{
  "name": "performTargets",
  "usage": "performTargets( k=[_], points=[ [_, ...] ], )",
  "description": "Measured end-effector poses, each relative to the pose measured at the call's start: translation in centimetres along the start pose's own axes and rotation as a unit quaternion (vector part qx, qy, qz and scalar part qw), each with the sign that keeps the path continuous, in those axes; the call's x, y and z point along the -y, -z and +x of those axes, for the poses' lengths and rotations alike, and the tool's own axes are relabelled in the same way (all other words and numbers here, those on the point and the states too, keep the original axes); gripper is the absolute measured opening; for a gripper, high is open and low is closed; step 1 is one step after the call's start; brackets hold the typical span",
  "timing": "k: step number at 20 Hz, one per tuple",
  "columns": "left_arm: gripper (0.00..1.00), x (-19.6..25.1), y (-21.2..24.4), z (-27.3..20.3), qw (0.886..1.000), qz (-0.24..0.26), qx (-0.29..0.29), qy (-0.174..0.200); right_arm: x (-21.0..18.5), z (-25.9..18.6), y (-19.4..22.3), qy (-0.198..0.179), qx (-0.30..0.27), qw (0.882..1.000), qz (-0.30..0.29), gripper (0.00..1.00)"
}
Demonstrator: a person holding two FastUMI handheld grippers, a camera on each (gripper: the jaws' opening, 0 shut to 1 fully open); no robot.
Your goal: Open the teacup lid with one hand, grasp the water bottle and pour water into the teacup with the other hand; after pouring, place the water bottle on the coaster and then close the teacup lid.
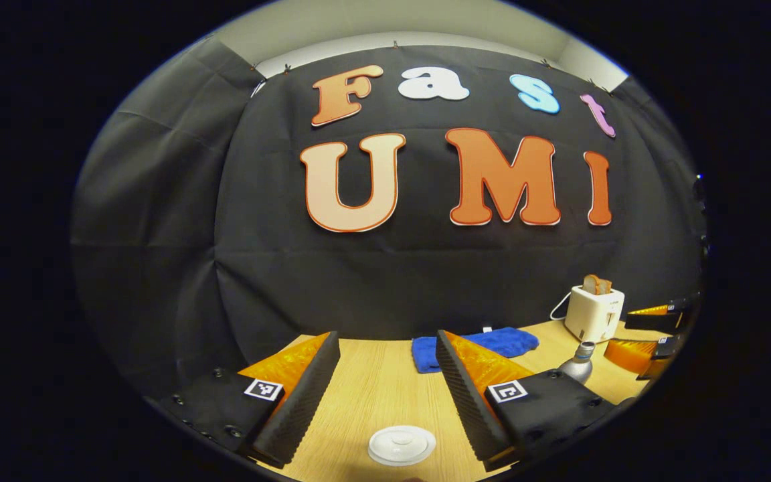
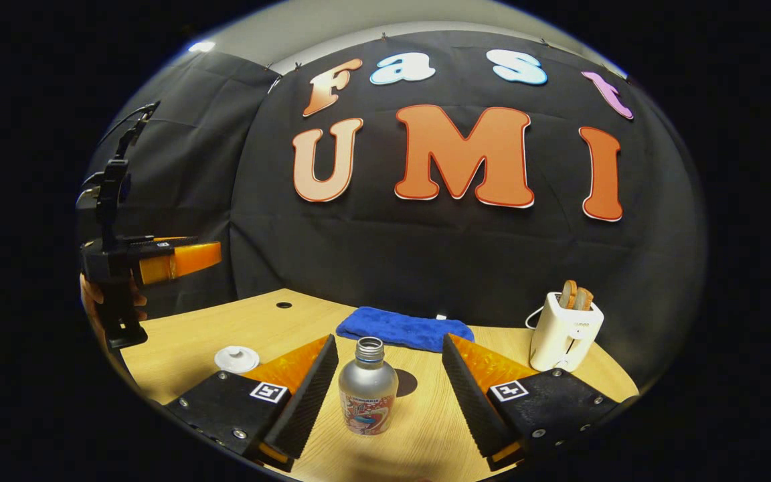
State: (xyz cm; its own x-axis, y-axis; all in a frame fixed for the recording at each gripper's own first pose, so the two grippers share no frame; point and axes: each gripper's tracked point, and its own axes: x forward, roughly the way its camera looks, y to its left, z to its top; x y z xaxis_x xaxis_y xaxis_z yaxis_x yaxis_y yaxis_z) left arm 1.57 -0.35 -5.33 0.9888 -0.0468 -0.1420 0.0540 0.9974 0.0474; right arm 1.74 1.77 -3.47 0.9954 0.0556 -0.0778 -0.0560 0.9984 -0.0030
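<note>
Table point(image 2: 425, 428): light wood, backed by black cloth.

Toaster point(image 2: 565, 331): white, at the table's far right, two slices seen in its slots, a white cord at its left side.

Towel point(image 2: 404, 329): blue, laid flat at the back edge, left of the toaster.

Bottle point(image 2: 367, 386): silver metal with a printed band low on the body, neck uncapped, upright; placed in front of the towel and left of the toaster. It is framed between the fingers of the right gripper point(image 2: 385, 385), which are spread wide and touch nothing.

Lid point(image 1: 401, 444): white, round, small knob at centre; seen well left of the toaster, beyond the bottle. It is framed by the left gripper point(image 1: 387, 381), fingers wide apart and empty.
</note>
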Motion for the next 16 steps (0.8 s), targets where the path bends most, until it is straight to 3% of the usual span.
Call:
performTargets(
  k=[7, 16],
  points=[
    [0.96, 1.3, 6.3, 0.3, 0.998, 0.032, -0.054, 0.027, -0.6, 0.7, 3.3, -0.008, -0.035, 0.999, -0.001, 0.94],
    [0.97, 1.4, 12.7, 0.7, 0.991, 0.018, -0.122, 0.049, -1.6, 1.6, 6.2, -0.019, -0.063, 0.998, 0.002, 0.94]
  ],
)
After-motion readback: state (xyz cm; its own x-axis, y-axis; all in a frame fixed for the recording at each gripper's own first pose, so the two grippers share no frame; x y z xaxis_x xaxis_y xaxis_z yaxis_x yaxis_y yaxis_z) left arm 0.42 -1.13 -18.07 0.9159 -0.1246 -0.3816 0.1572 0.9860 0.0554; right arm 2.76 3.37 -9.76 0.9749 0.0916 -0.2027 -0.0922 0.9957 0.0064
